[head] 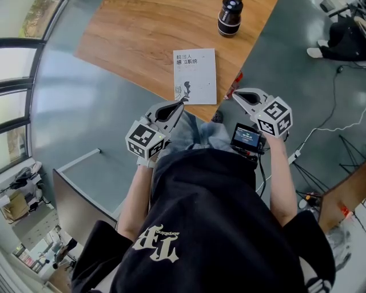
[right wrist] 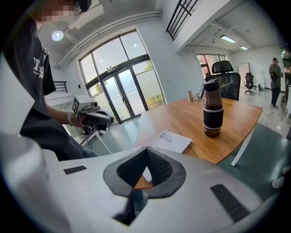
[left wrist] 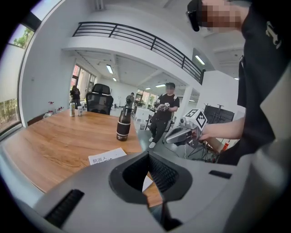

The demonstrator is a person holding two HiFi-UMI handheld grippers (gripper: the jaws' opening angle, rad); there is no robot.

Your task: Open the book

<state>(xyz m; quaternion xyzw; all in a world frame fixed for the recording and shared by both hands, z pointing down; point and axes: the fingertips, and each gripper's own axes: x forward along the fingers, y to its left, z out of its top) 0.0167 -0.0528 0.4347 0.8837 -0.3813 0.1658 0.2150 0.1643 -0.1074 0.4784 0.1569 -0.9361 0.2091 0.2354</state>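
Office floor and a wooden table (head: 131,46) are seen from above, with a book-opening task not yet begun. Both sets of jaws are pressed together with nothing between them; the left gripper (head: 180,104) and the right gripper (head: 235,92) are each shown empty in their own views. They are held by the table's near edge, tilted downward and angled toward each other, one at each side of the near end of the book (head: 195,75), and apparently clear of it. The book, a thin white paperback, is laid flat and closed at that edge, well apart from a dark bottle (head: 230,17). It is judged light, flexible and apt to slide on the wood. The cover's free edge is best lifted by one tip while the rest is pinned by the other. Both forearms are extended forward, with elbows bent.
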